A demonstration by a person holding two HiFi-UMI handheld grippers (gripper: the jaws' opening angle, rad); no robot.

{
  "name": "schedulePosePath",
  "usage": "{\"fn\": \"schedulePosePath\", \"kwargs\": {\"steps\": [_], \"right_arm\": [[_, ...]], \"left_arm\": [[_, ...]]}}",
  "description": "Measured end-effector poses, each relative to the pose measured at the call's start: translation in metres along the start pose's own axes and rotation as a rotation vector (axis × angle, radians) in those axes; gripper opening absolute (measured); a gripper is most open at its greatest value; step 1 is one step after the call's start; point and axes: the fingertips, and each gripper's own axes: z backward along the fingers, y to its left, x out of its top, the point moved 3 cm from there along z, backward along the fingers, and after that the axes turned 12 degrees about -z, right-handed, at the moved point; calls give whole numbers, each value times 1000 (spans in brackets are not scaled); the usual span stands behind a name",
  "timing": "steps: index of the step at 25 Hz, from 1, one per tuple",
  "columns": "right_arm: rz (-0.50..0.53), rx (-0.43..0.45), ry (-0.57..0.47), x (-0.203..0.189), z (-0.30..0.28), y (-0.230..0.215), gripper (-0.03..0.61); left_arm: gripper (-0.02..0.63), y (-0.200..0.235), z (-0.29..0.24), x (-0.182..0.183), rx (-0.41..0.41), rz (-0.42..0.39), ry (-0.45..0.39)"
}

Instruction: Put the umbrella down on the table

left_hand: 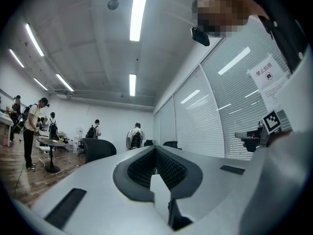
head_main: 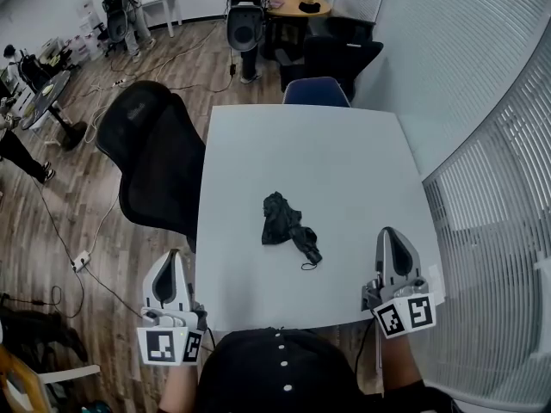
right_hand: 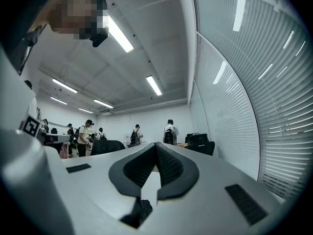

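Both left gripper [head_main: 175, 254] and right gripper [head_main: 386, 232] closed; umbrella [head_main: 282, 220] on table [head_main: 327, 157], handle indistinct.

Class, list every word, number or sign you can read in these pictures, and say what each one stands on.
"禁止拍照": on a white sign with a camera symbol, fixed to the blind-covered wall, in the left gripper view.
Sheet just below that sign: print too small to read.
Left cube and right cube: black-and-white square patterns only, no words or numbers.
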Motion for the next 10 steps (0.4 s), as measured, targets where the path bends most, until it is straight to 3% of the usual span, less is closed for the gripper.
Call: {"fn": "schedulePosePath", "kwargs": {"steps": [10], "right_arm": [[5, 5, 7, 0, -1, -1, 28]], "left_arm": [[14, -1, 1, 0, 4, 6, 4]]}}
